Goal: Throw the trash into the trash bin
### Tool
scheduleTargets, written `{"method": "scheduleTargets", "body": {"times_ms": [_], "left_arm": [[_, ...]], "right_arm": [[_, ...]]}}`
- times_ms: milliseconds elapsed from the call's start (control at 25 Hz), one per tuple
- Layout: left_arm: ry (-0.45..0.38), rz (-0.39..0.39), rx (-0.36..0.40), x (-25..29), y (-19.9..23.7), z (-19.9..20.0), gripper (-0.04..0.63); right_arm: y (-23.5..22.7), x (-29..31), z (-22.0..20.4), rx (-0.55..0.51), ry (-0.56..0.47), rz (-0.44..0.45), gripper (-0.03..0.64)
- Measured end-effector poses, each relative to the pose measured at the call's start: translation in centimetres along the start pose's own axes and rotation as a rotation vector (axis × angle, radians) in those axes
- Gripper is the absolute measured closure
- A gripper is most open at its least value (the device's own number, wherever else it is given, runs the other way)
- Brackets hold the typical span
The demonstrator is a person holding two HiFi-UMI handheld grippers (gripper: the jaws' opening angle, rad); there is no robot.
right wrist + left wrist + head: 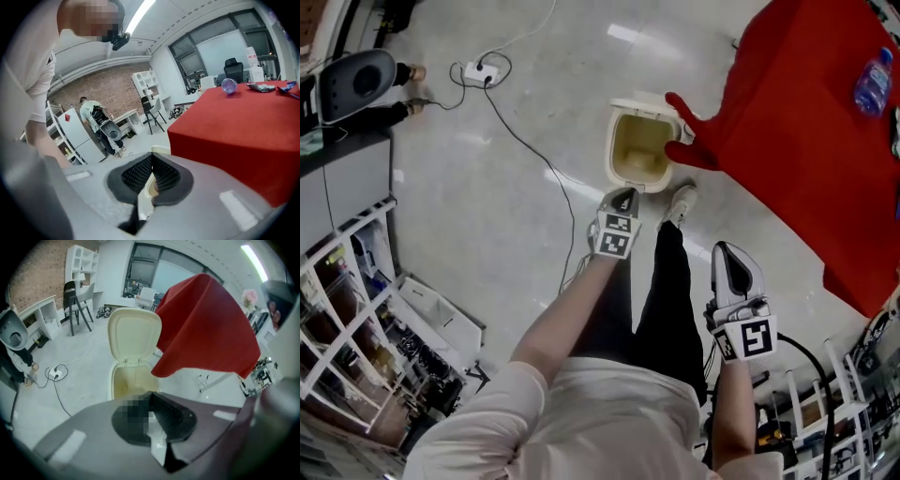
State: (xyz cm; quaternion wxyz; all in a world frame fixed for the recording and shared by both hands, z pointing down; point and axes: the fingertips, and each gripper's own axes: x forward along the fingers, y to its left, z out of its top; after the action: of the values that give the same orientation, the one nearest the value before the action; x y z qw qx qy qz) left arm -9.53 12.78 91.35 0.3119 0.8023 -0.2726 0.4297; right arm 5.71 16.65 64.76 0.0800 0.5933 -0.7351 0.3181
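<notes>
The cream trash bin (639, 148) stands on the floor with its lid (134, 335) swung up, right beside the hanging corner of the red tablecloth (806, 112). I cannot make out any trash inside it. My left gripper (623, 199) hovers just short of the bin's near rim, pointing steeply down; in the left gripper view its jaws (151, 401) meet with nothing between them. My right gripper (727, 253) is held lower right, over the floor by the table, and its jaws (152, 165) are shut and empty. A plastic bottle (872, 80) and some wrappers (262, 86) lie on the table.
The red-clothed table (243, 126) fills the right side, close to the bin. A power strip (480, 70) and its cable trail across the floor at left. Shelving (347, 309) lines the left edge. The person's shoe (680, 202) is beside the bin. Another person (93, 117) stands far back.
</notes>
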Motion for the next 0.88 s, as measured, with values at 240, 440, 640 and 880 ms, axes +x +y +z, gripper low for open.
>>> {"method": "scheduleTargets", "body": {"times_ms": [240,440,640,880], "left_arm": [[-0.083,-0.025,0.032,-7.7,-0.7,4.8,0.591],[-0.143,-0.074,0.066,-14.1,-1.9,8.4,0.591],[-0.208,-0.101,0.099,-20.3,-3.5,11.0,0.591],[-0.297,-0.128,0.150,-26.6,-5.5,15.0,0.591]], "right_arm": [[2.3,-1.9,3.0,-0.032,0.000,-0.010,0.617],[4.2,-3.4,6.1,-0.061,-0.012,-0.021,0.617],[5.8,-5.1,8.3,-0.081,-0.022,-0.024,0.617],[7.4,-6.9,10.8,-0.087,-0.049,-0.027,0.617]]}}
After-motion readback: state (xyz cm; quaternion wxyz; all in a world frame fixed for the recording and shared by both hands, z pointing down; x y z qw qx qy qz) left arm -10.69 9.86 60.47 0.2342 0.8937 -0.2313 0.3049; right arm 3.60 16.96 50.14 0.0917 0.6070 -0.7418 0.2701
